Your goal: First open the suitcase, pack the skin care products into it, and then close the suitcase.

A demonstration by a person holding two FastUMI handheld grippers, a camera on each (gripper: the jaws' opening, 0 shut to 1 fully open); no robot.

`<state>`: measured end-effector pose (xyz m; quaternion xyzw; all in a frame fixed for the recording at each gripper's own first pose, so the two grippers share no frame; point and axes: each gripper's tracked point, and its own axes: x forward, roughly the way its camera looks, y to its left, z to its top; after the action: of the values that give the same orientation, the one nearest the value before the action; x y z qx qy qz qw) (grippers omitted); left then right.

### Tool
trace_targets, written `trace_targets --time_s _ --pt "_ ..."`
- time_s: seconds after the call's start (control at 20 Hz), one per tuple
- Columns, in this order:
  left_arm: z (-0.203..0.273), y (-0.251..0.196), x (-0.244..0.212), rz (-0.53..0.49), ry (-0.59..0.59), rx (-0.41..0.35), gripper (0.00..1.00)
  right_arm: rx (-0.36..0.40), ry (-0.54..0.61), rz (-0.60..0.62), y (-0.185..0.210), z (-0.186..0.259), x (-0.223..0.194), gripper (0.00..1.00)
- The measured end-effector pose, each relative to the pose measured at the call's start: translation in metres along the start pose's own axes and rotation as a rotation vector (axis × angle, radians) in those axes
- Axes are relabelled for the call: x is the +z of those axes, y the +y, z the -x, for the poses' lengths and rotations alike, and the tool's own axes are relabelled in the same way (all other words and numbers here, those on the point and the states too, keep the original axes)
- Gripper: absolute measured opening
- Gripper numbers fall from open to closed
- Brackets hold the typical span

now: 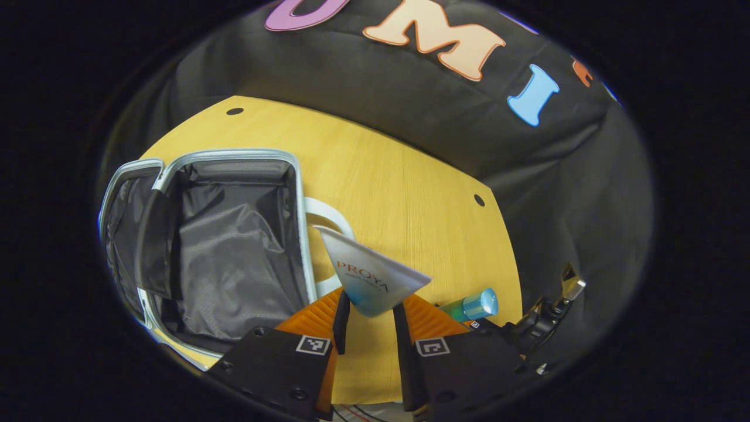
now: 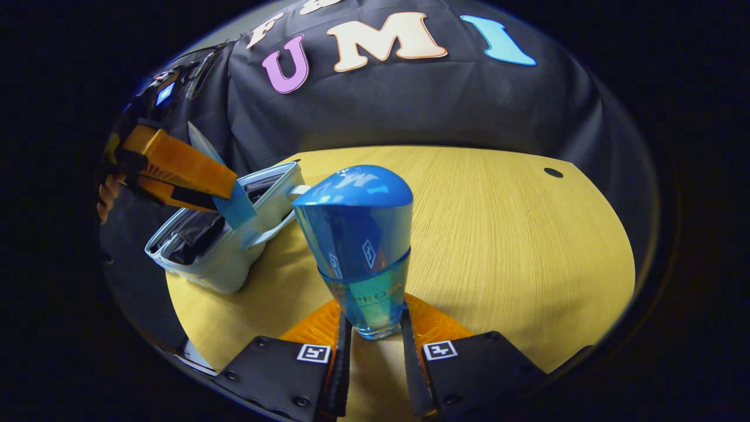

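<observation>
The pale blue suitcase (image 1: 234,234) lies open on the wooden table (image 1: 410,193), its grey lining bare inside. My left gripper (image 1: 369,319) is shut on a white-and-blue skin care tube (image 1: 369,275), held above the table just right of the suitcase's handle (image 1: 325,214). In the right gripper view, my right gripper (image 2: 372,334) is shut on a blue bottle with a rounded cap (image 2: 360,234), held upright. The same bottle (image 1: 471,305) shows at the right in the left gripper view. The left gripper (image 2: 225,202) with its tube (image 2: 234,205) hangs over the suitcase (image 2: 234,246).
A person's hand (image 2: 108,196) holds the left gripper at the far left. The table has small dark holes (image 1: 479,200) near its edges. Bare wood (image 2: 515,246) stretches to the right of the bottle. Black cloth wall rises behind.
</observation>
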<state>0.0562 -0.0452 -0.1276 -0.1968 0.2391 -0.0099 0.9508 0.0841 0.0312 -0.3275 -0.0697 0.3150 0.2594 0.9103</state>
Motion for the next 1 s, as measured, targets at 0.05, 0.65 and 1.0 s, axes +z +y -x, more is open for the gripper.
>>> trace_targets --time_s 0.05,0.65,1.0 --pt "0.008 0.008 0.001 0.014 0.003 0.01 0.39 0.0 0.003 0.002 0.0 -0.001 0.0 0.4" --pt "0.052 0.16 -0.047 0.088 0.299 0.206 0.39 -0.008 0.041 0.005 0.006 0.001 -0.001 0.43" --pt "0.035 0.186 -0.049 0.018 0.378 0.195 0.41 -0.063 0.052 -0.024 0.019 0.012 0.009 0.42"
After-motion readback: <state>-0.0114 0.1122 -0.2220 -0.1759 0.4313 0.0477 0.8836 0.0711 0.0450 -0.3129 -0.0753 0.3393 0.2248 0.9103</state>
